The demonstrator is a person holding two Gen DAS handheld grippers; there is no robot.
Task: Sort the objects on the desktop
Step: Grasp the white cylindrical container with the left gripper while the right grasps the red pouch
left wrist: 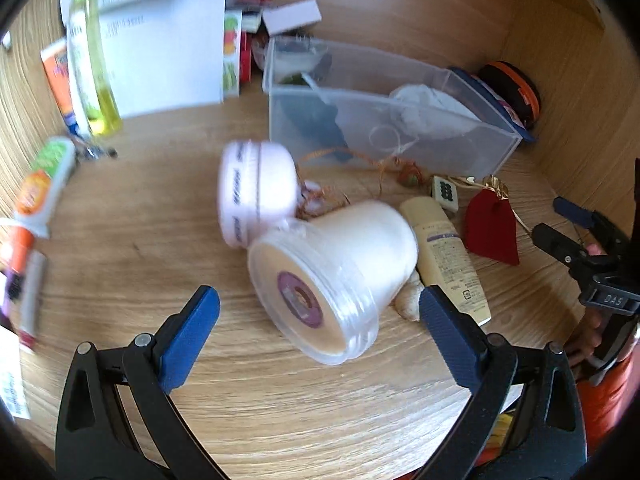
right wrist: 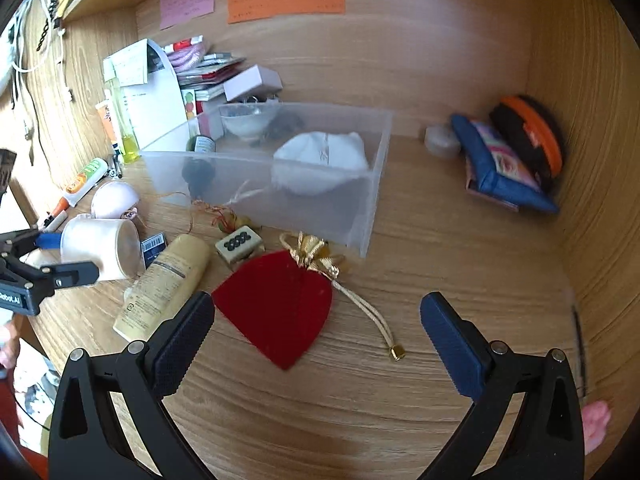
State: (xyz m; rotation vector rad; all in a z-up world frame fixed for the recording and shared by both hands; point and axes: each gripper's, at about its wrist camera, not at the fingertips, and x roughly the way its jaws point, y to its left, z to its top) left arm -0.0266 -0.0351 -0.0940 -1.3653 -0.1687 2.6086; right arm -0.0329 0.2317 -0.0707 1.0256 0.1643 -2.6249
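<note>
A white plastic tub [left wrist: 336, 272] lies on its side on the wooden desk, lid toward me, just ahead of my open left gripper [left wrist: 320, 320]. Behind it sits a pale pink round jar [left wrist: 256, 192]. A cream lotion tube [left wrist: 448, 252] and a red velvet pouch [left wrist: 492, 228] lie to the right. In the right wrist view the red pouch [right wrist: 280, 304] with its gold cord rests just ahead of my open right gripper [right wrist: 316, 332], nearer the left finger. The tub [right wrist: 104, 246], the tube [right wrist: 168, 284] and a mahjong tile [right wrist: 239, 245] lie left of it. Nothing is held.
A clear plastic bin [right wrist: 360, 216] holding a white cloth, a bowl and dark items stands mid-desk. Papers, boxes, a yellow bottle [left wrist: 96, 80] and tubes crowd the left. A blue pouch [right wrist: 500, 168] and an orange-black disc [right wrist: 532, 136] lean in the right corner. Wooden walls enclose back and right.
</note>
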